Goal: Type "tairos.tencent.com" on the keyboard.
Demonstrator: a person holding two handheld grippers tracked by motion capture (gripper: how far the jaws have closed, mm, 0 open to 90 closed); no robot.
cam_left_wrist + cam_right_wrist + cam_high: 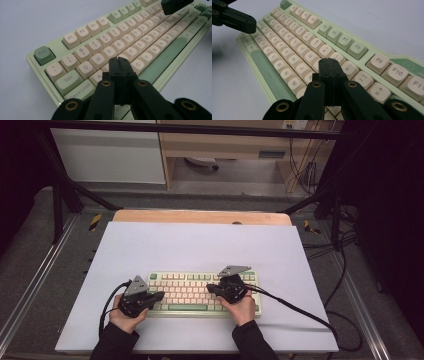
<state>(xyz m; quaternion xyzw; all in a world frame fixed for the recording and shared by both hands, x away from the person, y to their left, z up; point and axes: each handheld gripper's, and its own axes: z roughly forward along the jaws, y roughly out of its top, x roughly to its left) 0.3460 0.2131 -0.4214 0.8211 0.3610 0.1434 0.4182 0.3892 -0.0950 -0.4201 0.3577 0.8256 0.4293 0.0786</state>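
The left gripper (119,60) had its jaws pressed fully together with nothing between them, the joined tip poised over the letter keys at the Caps Lock end of the keyboard (200,291). The right gripper (329,61) was closed in the same way and empty, its tip above the keys toward the keyboard's other end, near the number row. Whether either tip actually touched a keycap could not be told.

The likely trouble was a blunt, doubled tip landing across two neighbouring caps and pressing both, since the keys sat close together. A slanted push could also have slid the keyboard across the smooth white mat (150,250) beneath it. The trailing cable (295,309) from the right gripper lay on the mat beside the keyboard's right end and might have dragged at the hand.

Beyond the keyboard the mat lay bare on its far side and to both ends, giving ample room. The near edge of the mat was close to the keyboard's front, where the person's wrists came in.
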